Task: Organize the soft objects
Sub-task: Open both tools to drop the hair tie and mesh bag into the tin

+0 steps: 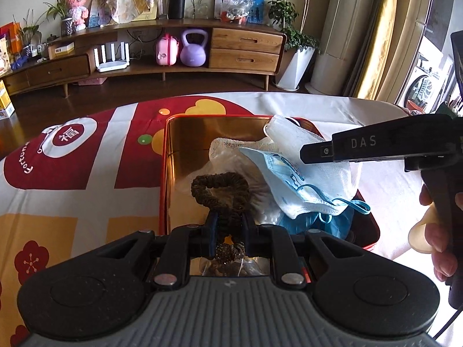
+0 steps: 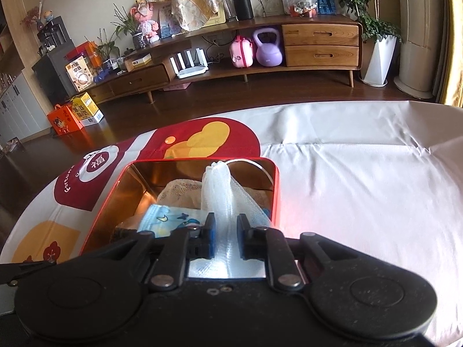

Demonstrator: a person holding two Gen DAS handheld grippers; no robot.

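1. Left gripper (image 1: 228,225) pinches a dark brown ruffled fabric scrunchie (image 1: 221,193) over the near end of the red-rimmed, gold-lined rectangular tin (image 1: 166,173).
2. Right gripper (image 2: 225,228): a white mesh net pouch (image 2: 221,190) stands between its pads; whether they press on it I cannot tell.
3. In the tin: a light-blue printed face mask (image 1: 289,179), white gauze cloth (image 1: 228,150), blue fabric beneath.
4. The right tool's black arm, marked "DAS" (image 1: 363,141), crosses above the tin's right side.
5. The red, white and yellow tablecloth (image 1: 72,150) reads "Fortune" and "福".
6. Bare white cloth lies right of the tin; table edge beyond, wooden sideboard (image 2: 321,46) well apart.
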